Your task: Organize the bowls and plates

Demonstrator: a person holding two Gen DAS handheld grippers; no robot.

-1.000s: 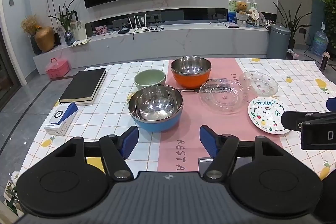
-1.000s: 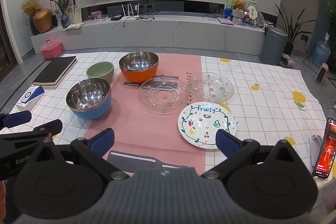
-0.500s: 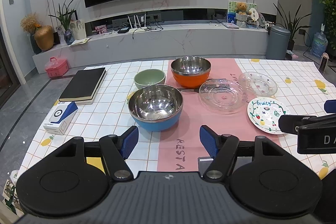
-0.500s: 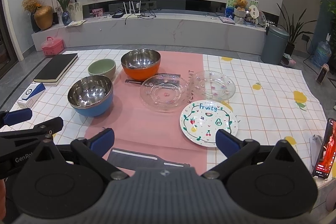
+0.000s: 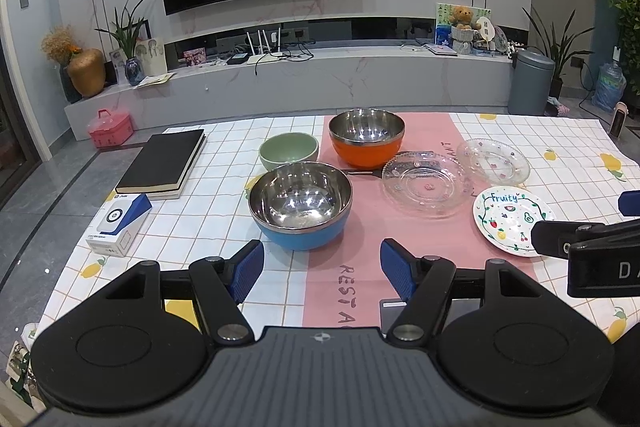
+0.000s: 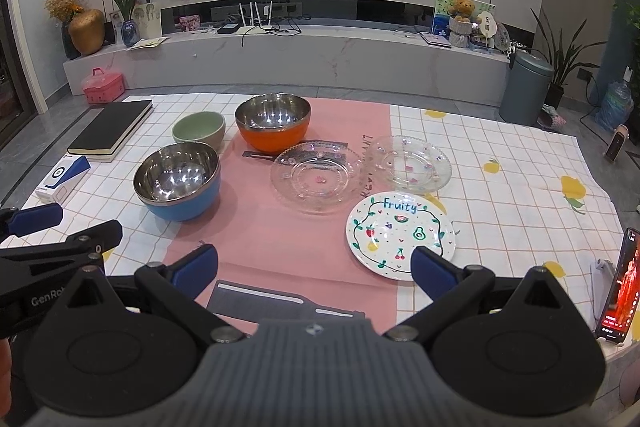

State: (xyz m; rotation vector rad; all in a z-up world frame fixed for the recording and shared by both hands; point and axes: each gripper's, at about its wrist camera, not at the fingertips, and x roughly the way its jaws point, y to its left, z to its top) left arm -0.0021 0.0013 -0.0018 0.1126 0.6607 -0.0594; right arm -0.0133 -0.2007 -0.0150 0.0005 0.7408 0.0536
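Right wrist view: my right gripper (image 6: 314, 265) and left gripper (image 5: 322, 269) both spread, empty, hovering over table's near edge; Fruity plate (image 6: 400, 233) nearest, bowls unstacked.

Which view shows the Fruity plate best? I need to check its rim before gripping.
The right wrist view: the Fruity plate lies close and almost whole, only its near edge behind a fingertip. In the left wrist view it sits far right, partly covered by the right gripper.

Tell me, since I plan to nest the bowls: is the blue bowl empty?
Empty. The blue bowl stands upright, and its shiny steel inside shows only light reflections in both views.
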